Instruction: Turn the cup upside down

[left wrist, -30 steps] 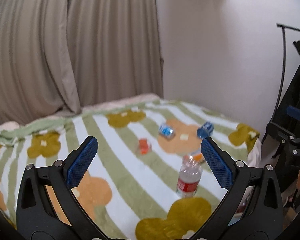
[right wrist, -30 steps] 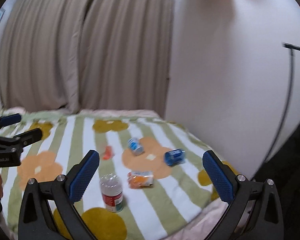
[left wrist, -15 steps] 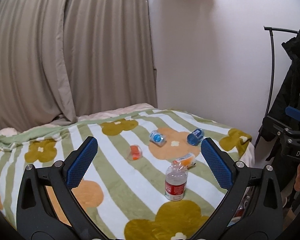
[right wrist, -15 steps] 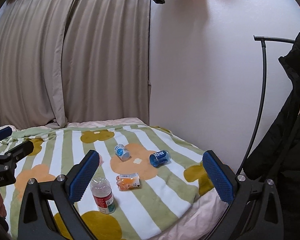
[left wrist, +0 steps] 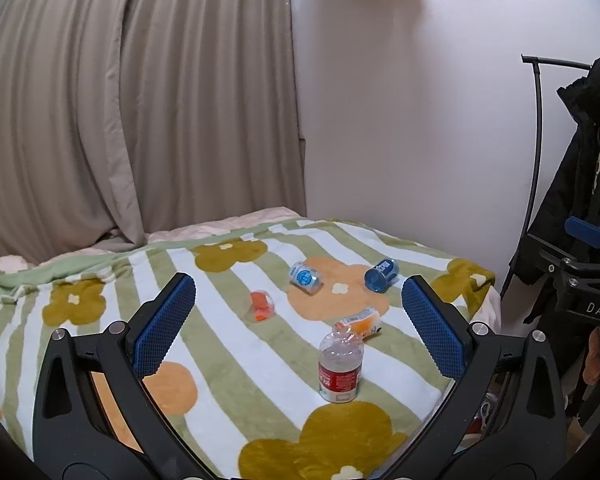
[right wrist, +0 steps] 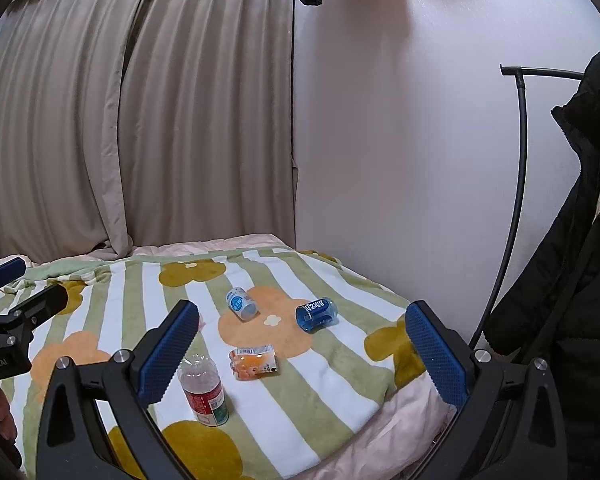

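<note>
Blue cup [right wrist: 315,314] lies on its side near the blanket's [right wrist: 340,376] right edge; both grippers' jaws gape wide, empty.

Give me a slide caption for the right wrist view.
Open right gripper above a flowered blanket with small containers lying around an upright bottle.

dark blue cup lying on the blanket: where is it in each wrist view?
Left wrist: the dark blue cup lies on its side right of centre, just above and left of the left gripper's right finger tip.
Right wrist: dark blue cup at centre, between the right gripper's fingers, nearer the right one.
Shared landmark: the red-label bottle stands upright nearer the camera, with the orange packet between it and the cup.
</note>
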